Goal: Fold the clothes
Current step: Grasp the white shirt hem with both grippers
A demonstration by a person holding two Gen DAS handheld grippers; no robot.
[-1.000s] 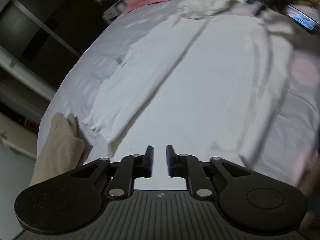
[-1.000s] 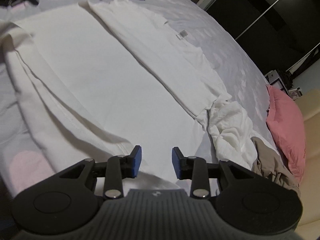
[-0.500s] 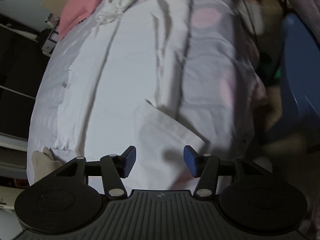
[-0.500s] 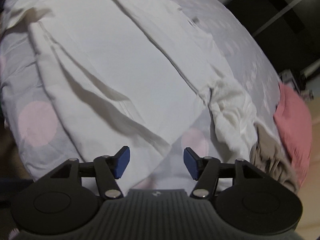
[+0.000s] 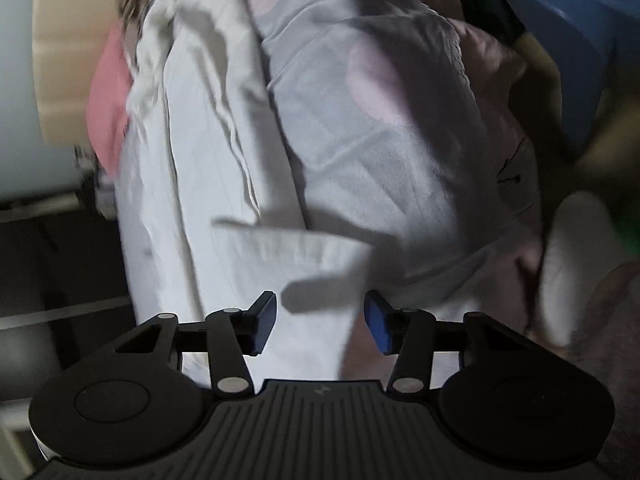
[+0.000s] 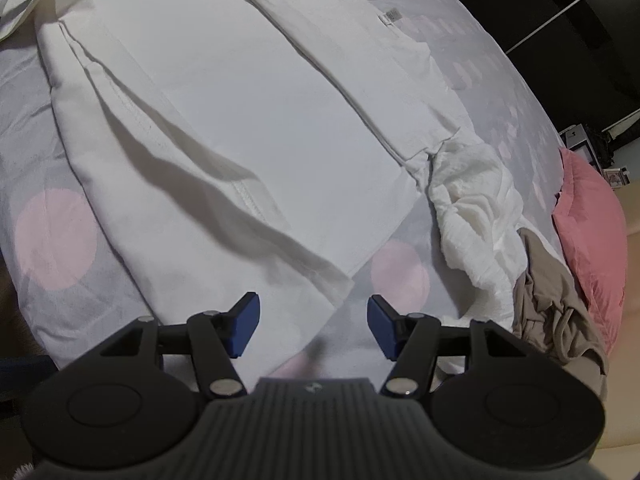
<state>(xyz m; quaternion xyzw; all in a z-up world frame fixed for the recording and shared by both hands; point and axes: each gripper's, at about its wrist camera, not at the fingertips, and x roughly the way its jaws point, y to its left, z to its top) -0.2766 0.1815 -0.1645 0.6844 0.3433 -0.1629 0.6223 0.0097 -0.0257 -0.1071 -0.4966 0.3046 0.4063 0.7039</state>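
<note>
A white garment (image 6: 256, 128) lies spread flat on the bed, its long sides folded inward. My right gripper (image 6: 314, 326) hovers open just over the garment's near corner (image 6: 336, 280), nothing pressed between its blue pads. In the blurred left wrist view the same garment (image 5: 192, 200) runs away up the bed, and a folded corner of it (image 5: 296, 252) lies just ahead of my left gripper (image 5: 320, 318). That gripper's jaws stand apart and are closing, with cloth beneath them but no pad touching it.
The bedspread (image 6: 56, 232) is grey with pink dots. A crumpled white cloth (image 6: 476, 216), a beige garment (image 6: 556, 312) and a pink pillow (image 6: 588, 216) lie to the right. A blue object (image 5: 592, 40) stands beside the bed edge.
The left gripper rolled, dropped toward the bed's near edge and went from nearly shut to wide apart. The right gripper opened wider and closed in on the garment's corner.
</note>
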